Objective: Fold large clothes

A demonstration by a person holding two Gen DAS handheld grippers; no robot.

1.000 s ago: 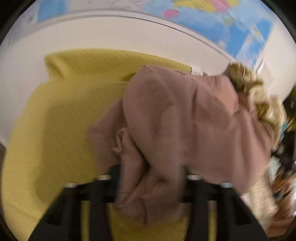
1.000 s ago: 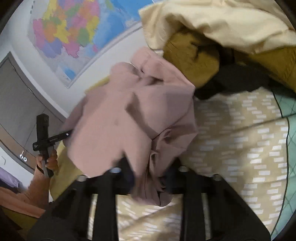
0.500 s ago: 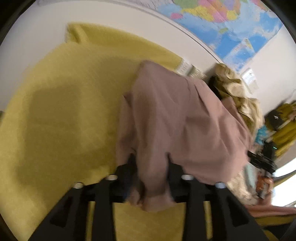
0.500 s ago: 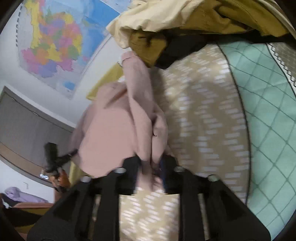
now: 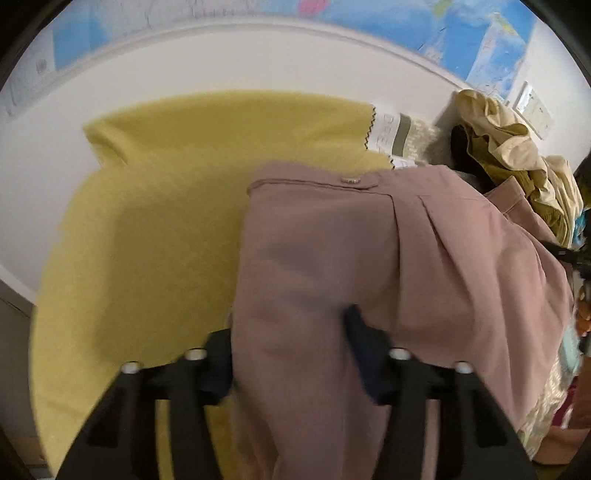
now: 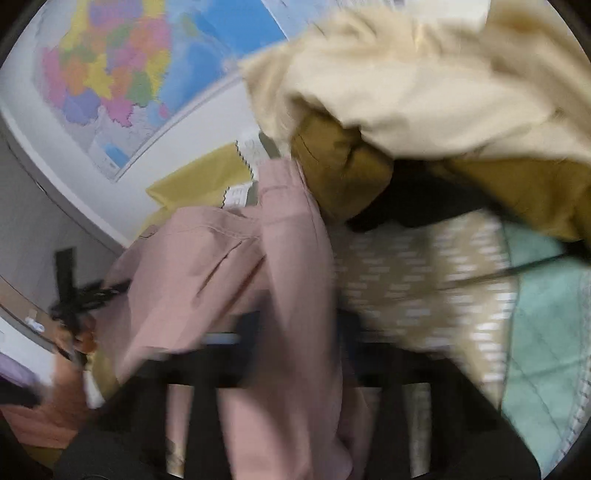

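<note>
Between both tools, pink trousers (image 5: 332,258) now spread.

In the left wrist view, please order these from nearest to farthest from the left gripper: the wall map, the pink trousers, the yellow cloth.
1. pink trousers, between the left gripper fingers.
2. yellow cloth, under and left of them.
3. wall map, on the wall at the top.

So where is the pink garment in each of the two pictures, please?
Left wrist view: the pink garment fills the centre and right, hanging between the left tongs.
Right wrist view: it runs from centre to bottom, through the right tongs.
Shared landmark: the yellow cloth behind it, under the wall map.
</note>
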